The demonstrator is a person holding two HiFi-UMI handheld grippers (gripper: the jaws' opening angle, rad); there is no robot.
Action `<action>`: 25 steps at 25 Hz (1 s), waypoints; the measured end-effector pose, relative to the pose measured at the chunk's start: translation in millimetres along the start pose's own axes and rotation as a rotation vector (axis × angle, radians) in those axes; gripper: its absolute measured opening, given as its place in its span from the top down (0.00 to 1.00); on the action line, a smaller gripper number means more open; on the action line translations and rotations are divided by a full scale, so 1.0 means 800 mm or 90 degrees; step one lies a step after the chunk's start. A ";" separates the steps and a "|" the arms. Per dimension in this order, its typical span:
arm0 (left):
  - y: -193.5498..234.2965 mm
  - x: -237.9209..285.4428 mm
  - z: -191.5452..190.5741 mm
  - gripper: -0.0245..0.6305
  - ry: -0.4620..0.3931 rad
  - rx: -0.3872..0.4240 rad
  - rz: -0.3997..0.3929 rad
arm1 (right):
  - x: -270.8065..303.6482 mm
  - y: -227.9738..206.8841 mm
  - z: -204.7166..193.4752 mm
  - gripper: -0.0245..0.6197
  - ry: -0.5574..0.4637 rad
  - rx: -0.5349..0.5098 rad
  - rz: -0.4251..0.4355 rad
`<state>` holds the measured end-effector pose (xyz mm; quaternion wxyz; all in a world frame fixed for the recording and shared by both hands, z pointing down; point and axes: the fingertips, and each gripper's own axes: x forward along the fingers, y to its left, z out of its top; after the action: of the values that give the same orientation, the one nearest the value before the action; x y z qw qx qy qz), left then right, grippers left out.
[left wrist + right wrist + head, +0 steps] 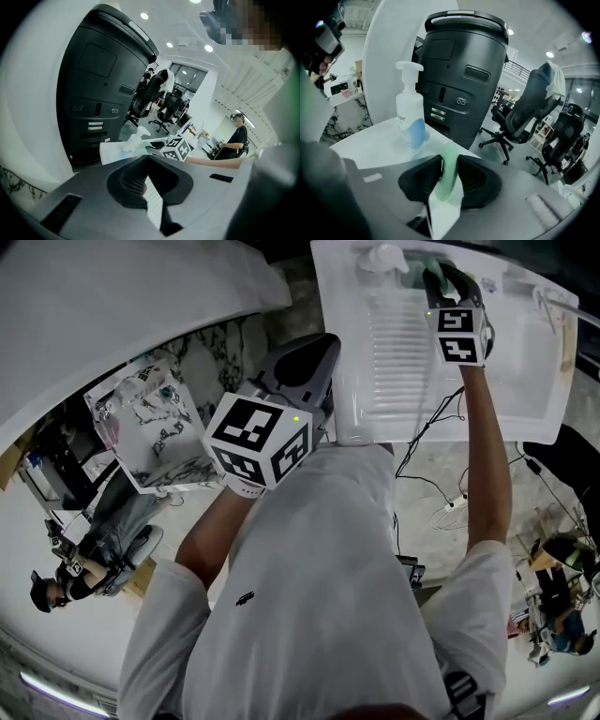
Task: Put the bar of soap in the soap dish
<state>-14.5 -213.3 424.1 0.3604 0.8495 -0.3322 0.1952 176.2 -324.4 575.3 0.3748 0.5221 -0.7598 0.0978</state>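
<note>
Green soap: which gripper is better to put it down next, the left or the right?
Right. The right gripper pinches the green soap between its jaws, out over the white ridged tray near the pump bottle. The left gripper is shut on nothing, back beside the tray.

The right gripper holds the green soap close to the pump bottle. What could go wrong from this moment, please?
1. The right gripper pinches the green soap bar on edge; a smooth bar may slip out.
2. The pump bottle stands just ahead of the jaws and could be knocked over.
3. No view clearly shows the soap dish, so the bar may miss it.
</note>
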 end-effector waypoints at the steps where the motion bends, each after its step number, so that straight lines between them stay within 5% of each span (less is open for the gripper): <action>1: 0.001 -0.001 -0.001 0.95 0.000 -0.001 0.001 | 0.002 0.001 0.000 0.77 0.001 -0.007 0.000; 8: -0.002 0.000 -0.004 0.95 0.002 -0.004 0.009 | 0.017 0.003 -0.010 0.76 0.020 -0.035 0.005; 13: -0.004 -0.005 -0.006 0.95 -0.002 -0.002 0.012 | 0.019 0.004 -0.005 0.66 0.019 -0.013 0.012; 25: -0.016 -0.023 -0.008 0.95 -0.009 0.009 0.004 | -0.012 0.004 0.027 0.63 -0.027 0.054 0.011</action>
<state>-18.7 -193.9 411.8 0.3513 0.8524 -0.3360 0.1926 164.7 -327.7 554.4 0.3353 0.5328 -0.7673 0.1222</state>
